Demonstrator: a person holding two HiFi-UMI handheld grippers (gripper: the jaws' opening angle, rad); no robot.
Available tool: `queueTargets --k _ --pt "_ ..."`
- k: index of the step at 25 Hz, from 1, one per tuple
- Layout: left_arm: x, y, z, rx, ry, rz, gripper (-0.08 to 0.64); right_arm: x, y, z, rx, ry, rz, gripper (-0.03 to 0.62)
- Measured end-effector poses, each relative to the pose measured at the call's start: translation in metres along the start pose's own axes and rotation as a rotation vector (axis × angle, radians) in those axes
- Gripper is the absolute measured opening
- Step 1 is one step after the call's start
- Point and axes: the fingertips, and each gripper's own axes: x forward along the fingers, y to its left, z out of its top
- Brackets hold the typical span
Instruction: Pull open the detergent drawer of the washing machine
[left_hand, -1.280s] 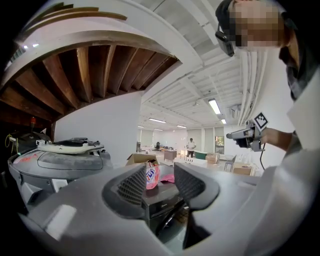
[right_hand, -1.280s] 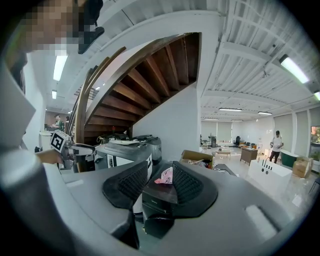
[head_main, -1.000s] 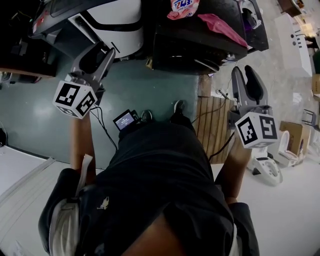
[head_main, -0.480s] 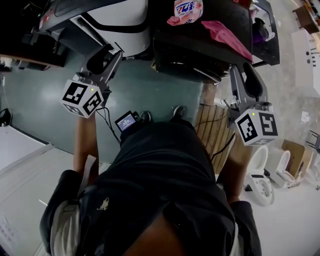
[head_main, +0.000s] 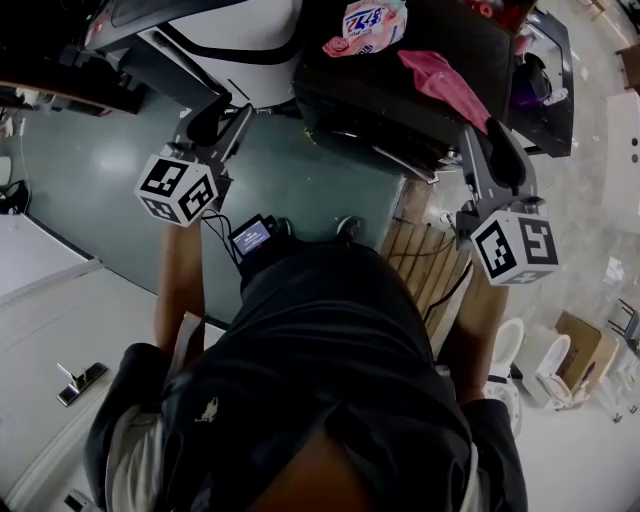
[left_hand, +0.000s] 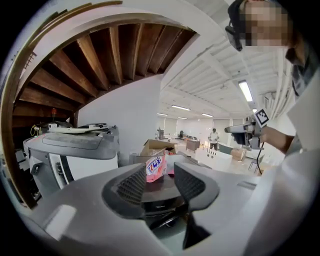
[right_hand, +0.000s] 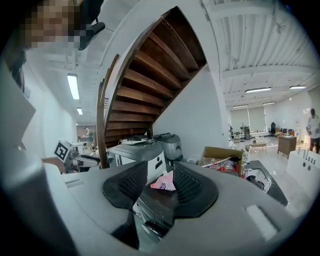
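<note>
The black washing machine (head_main: 400, 90) stands ahead of me, with a pink detergent bag (head_main: 366, 20) and a pink cloth (head_main: 440, 78) on its lid. I cannot pick out its detergent drawer in any view. My left gripper (head_main: 230, 105) hangs in the air left of the machine's front, shut and empty. In the left gripper view that gripper (left_hand: 159, 182) points at the machine (left_hand: 160, 200), and the bag (left_hand: 155, 168) shows beyond the pads. My right gripper (head_main: 487, 135) hovers at the machine's right front corner, shut with nothing held. The right gripper view has this gripper (right_hand: 160, 185) aimed at the machine (right_hand: 155, 202).
A white and grey machine (head_main: 220, 30) stands left of the black one. A wooden pallet (head_main: 425, 260) lies on the floor by my right side. A curved wooden staircase (right_hand: 145, 75) rises behind, and an open cardboard box (right_hand: 222, 157) sits to the right.
Both grippers have moved closer to the black machine, which now sits lower and larger in the head view. The jaws look the same as before.
</note>
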Motion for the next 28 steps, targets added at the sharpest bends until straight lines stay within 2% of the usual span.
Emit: queueTargets --k 6,11,13,18,22,28 --pt "0.026 -0.007 -0.022 -0.058 0.007 0.062 0.181 0.009 -0.027 -0.006 0.002 0.025 0.057 0.15" --pt "0.048 -0.007 -0.053 -0.131 0.046 0.063 0.19 0.008 -0.041 -0.007 0.005 0.025 0.056 0.15" --pt "0.057 -0.006 -0.065 -0.163 0.057 0.05 0.193 0.007 -0.046 -0.009 0.013 0.028 0.045 0.15" --pt "0.088 -0.007 -0.093 -0.237 0.019 -0.037 0.207 0.0 -0.061 -0.021 0.031 0.059 -0.01 0.15" --pt "0.12 -0.003 -0.138 -0.295 0.068 -0.063 0.21 -0.001 -0.066 -0.037 0.035 0.112 -0.046 0.15" --pt "0.163 -0.002 -0.202 -0.446 0.106 -0.101 0.225 0.004 -0.07 -0.049 -0.004 0.166 -0.074 0.15"
